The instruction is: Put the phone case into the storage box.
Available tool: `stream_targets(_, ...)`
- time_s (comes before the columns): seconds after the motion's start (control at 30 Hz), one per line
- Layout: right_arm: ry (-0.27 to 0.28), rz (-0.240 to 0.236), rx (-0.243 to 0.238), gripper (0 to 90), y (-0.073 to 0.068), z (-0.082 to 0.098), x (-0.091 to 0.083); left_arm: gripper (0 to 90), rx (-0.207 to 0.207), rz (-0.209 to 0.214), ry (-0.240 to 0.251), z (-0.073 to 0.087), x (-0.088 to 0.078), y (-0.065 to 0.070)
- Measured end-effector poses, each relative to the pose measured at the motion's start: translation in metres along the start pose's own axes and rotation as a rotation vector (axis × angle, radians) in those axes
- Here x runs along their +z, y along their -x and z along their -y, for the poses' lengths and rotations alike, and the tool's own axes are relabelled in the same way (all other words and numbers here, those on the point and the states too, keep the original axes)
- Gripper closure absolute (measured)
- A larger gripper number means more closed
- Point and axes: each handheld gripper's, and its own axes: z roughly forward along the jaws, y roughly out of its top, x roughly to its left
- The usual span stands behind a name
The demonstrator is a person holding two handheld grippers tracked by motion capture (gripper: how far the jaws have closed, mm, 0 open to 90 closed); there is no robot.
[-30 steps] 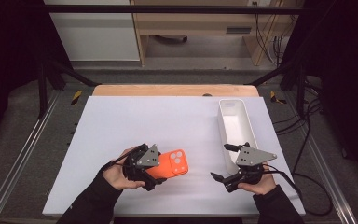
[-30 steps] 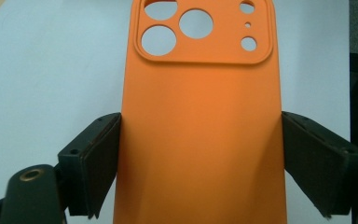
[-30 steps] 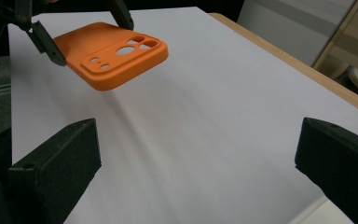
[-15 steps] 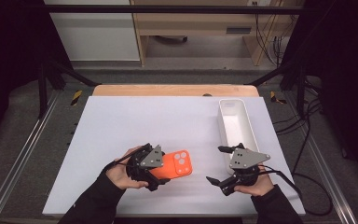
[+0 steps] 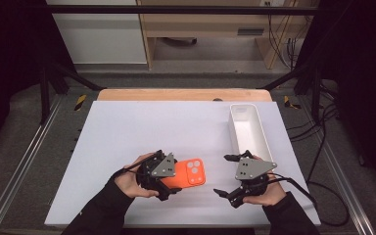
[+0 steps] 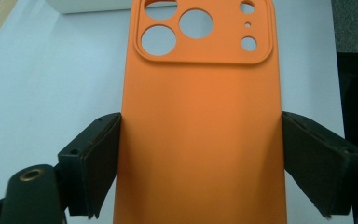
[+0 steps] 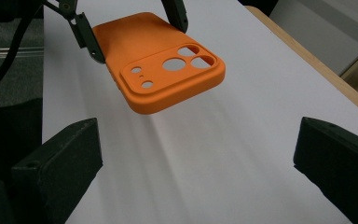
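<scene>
We're working over the big white table [image 5: 127,142], which is taking up most of the high view with a strip of wooden edge [image 5: 176,94] running along its far side. On the right half of it the long white tray [image 5: 246,128] is lying lengthwise, pointing away from us.

Next down in size, we're holding the orange phone case [image 5: 188,174] near the front middle of the table, well apart from the tray. It's showing its back, with the raised camera block and its round cutouts at the end pointing toward our right hand. In the right gripper view it's hanging a bit above the table, with a shadow under it, so it isn't lying flat on the surface.

Our left gripper [image 5: 169,183] is clamping that case across its width. In the left gripper view both black pads [image 6: 103,154] are pressing on the long edges of the case, so the jaws are standing fairly wide but with a firm hold on it.

Our right gripper [image 5: 227,176] is hovering just right of the case, jaws spread wide with nothing between them. In its own view the case is sitting ahead of the open jaws, not touching them.
</scene>
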Motion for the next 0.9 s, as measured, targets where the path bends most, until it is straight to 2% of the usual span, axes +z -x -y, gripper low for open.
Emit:
stream_targets(0.43, -0.052, -0.028, -0.065, 2.3, -0.004, -0.004, 0.003, 15.5, 0.035, 0.017, 0.005, -0.005, 0.004, 0.002)
stream_targets(0.9, -0.052, -0.045, -0.114, 2.7, -0.010, -0.007, 0.007, 15.5, 0.062, 0.041, 0.045, -0.013, 0.005, 0.006)
